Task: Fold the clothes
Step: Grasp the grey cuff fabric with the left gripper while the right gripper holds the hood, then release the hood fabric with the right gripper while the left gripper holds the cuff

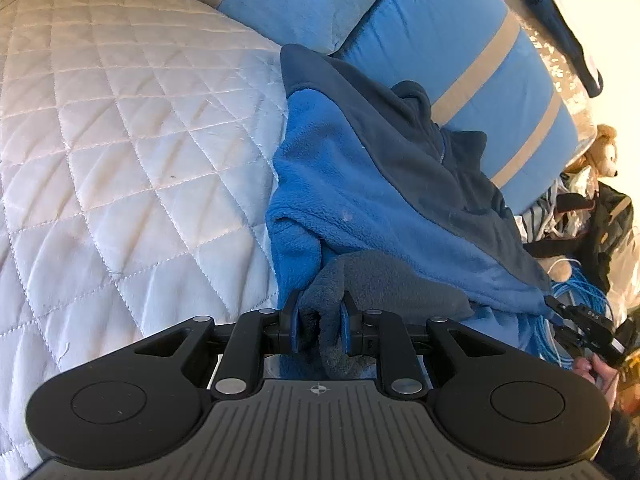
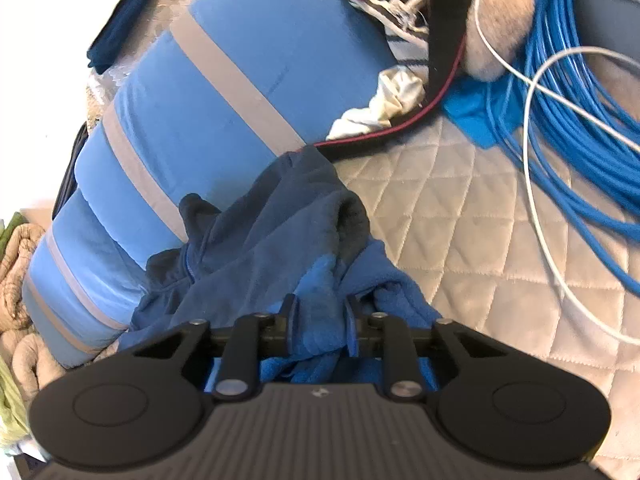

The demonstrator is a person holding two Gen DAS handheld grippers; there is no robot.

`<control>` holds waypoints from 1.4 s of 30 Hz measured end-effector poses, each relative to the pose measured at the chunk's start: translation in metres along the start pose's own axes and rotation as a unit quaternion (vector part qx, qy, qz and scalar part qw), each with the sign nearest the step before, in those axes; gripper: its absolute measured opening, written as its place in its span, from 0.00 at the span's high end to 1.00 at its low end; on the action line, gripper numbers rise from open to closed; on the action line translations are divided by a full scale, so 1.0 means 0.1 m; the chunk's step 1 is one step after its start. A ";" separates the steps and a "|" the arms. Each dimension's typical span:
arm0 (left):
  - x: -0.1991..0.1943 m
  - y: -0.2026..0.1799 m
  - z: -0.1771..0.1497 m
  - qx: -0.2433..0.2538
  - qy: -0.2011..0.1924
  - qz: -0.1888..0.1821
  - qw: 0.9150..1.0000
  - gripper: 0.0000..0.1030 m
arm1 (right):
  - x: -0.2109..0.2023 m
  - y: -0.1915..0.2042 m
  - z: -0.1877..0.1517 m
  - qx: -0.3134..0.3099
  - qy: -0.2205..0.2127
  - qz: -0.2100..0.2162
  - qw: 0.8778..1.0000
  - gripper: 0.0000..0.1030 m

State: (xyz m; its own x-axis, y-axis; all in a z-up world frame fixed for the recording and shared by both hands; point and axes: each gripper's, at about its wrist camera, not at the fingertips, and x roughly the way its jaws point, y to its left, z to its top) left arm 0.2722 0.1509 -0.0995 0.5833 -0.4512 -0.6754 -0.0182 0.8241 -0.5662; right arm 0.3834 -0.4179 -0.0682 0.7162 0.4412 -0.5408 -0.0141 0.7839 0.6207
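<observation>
1. Left wrist view: left gripper [image 1: 320, 330] clamped on grey cuff [image 1: 362, 280] of soft two-tone blue fleece jacket [image 1: 360, 184], heaped on white quilted bedspread [image 1: 120, 152] against blue striped cushion [image 1: 440, 40].
2. Right wrist view: right gripper [image 2: 319, 320] pinching bunched blue fleece. Light, limp, non-slip; best held by hems or cuffs.

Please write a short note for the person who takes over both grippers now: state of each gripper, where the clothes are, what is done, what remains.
Left gripper: shut on the grey cuff of the blue fleece jacket.
Right gripper: shut on a bunch of the same jacket.
The jacket lies crumpled on the quilted bedspread, against the blue striped pillows.
Done: both grips taken. No fold is visible yet.
Left: spread the jacket flat, then fold it. Mind the blue cable coil nearby.
</observation>
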 end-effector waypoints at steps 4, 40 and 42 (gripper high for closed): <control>-0.02 0.00 0.00 0.001 0.003 0.001 1.000 0.83 | -0.08 0.13 0.06 -0.018 -0.007 0.004 1.000 0.77; -0.01 0.03 0.01 -0.010 0.006 0.001 1.000 0.82 | -0.91 0.61 -0.36 -0.098 0.111 -0.134 0.980 0.49; -0.01 0.04 0.01 -0.011 0.006 -0.001 1.000 0.82 | -0.92 0.70 -0.31 -0.120 0.084 -0.129 0.981 0.41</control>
State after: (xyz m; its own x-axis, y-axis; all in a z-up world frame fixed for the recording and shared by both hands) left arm 0.2721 0.1548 -0.1009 0.5733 -0.4564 -0.6805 -0.0357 0.8158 -0.5773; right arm 0.2955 -0.3903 0.0073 0.5929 0.2651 -0.7604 -0.0269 0.9502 0.3103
